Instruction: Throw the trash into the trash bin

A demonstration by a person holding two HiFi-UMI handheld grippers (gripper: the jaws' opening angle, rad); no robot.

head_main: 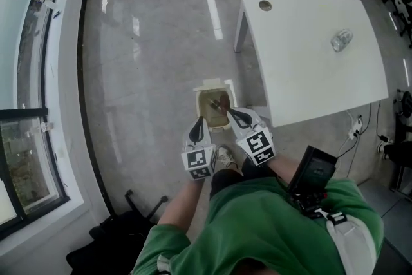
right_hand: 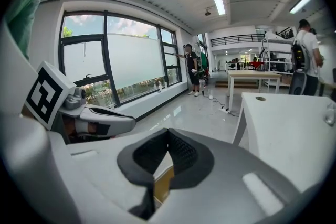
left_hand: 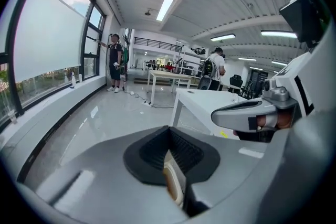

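While the head view has the left gripper (head_main: pixel 200 122) and right gripper (head_main: pixel 233 114) over the one trash bin (head_main: pixel 211 84) at centre, one crumpled clear piece of trash (head_main: pixel 341 40) lies upper right on the one table (head_main: pixel 302 80). Left gripper view: jaws clenched, empty. Right gripper view: likewise, pinched on nothing. Risk, I'd say: that slick plastic could squirt from a pinch.

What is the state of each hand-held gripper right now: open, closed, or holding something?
Left hand-held gripper: closed, holding nothing.
Right hand-held gripper: closed, holding nothing.
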